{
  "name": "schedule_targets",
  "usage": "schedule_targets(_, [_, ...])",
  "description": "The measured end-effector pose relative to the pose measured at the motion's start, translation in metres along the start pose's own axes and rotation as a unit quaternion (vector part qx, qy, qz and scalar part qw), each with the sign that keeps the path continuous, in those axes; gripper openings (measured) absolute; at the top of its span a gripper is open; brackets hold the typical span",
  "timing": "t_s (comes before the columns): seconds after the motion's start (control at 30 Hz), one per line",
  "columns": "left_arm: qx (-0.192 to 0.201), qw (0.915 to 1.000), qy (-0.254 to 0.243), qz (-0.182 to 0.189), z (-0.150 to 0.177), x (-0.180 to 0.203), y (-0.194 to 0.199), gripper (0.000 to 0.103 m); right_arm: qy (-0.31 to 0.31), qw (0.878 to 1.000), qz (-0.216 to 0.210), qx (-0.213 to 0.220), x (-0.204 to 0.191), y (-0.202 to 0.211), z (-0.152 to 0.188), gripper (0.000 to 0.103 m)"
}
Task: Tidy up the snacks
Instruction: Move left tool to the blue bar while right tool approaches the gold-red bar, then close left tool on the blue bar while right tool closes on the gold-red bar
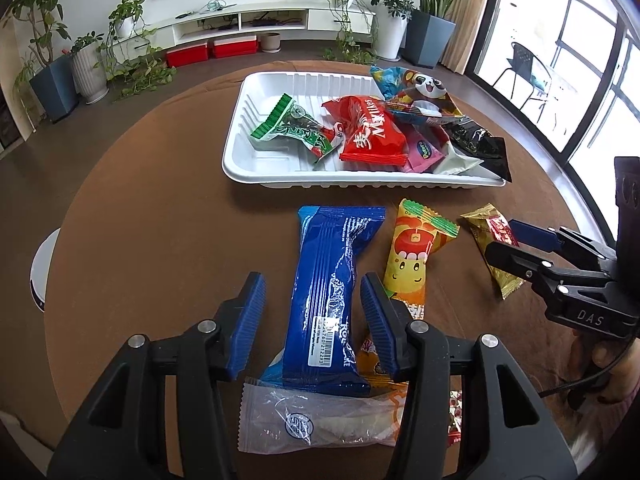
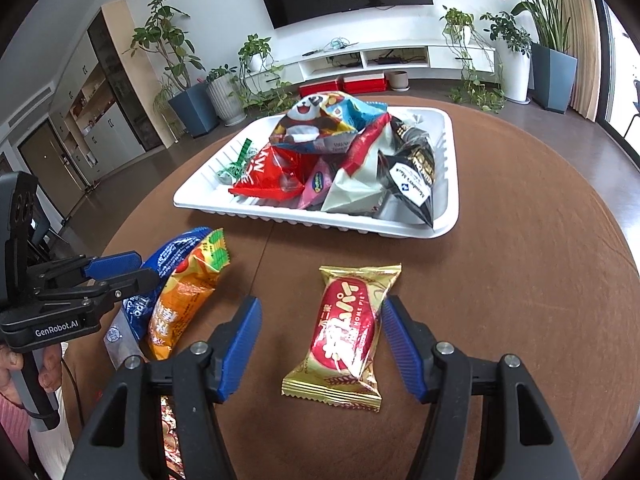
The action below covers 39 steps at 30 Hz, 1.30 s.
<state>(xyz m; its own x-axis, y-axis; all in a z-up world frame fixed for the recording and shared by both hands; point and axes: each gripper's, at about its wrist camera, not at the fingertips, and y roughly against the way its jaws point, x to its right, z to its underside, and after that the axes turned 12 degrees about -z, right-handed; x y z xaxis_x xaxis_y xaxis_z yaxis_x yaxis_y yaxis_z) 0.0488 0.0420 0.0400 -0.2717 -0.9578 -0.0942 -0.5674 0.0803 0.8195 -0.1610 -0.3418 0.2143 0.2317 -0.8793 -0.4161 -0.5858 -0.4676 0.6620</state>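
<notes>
A long blue snack packet (image 1: 324, 280) lies on the brown round table (image 1: 160, 220). My left gripper (image 1: 314, 284) is open and straddles the packet, with a gap showing on each side. A gold and red pie packet (image 2: 348, 336) lies between the fingers of my open right gripper (image 2: 320, 304); the right pad is close to it, the left pad well apart. An orange packet (image 1: 412, 256) lies beside the blue one. Behind them, a white tray (image 1: 244, 136) holds several snack bags.
A clear wrapped snack (image 1: 320, 420) lies under the near end of the blue packet. The right gripper (image 1: 504, 238) shows at the right edge over the gold packet (image 1: 492, 240). The left gripper (image 2: 146, 268) and a hand (image 2: 24, 364) show at the left.
</notes>
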Motion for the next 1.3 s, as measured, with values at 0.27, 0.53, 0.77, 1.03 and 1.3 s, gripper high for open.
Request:
schedule_targets(0.27, [-0.009,0.9999,-0.004,0.004,-0.003,0.001,-0.016,0.047,-0.002,1.000,0.002,-0.012,0.004,-0.007,0.000,0.066])
schedule_targets(0.53, [-0.015,0.9998,-0.009,0.009,-0.004,0.003,-0.029,0.047,-0.001,1.000,0.004,-0.014,0.007,-0.013,-0.001,0.066])
schedule_targets(0.77, [-0.020,0.9997,-0.012,0.012,-0.005,0.004,-0.040,0.047,0.003,1.000,0.006,-0.016,0.009,-0.016,-0.003,0.066])
schedule_targets(1.03, [-0.016,0.9997,-0.018,0.010,-0.009,0.005,-0.048,0.047,0.015,1.000,0.016,-0.019,0.004,-0.018,-0.003,0.064])
schedule_targets(1.3, [-0.009,0.9997,-0.024,0.006,-0.007,0.009,-0.051,0.047,0.036,0.998,0.040,-0.027,-0.003,-0.017,0.004,0.051])
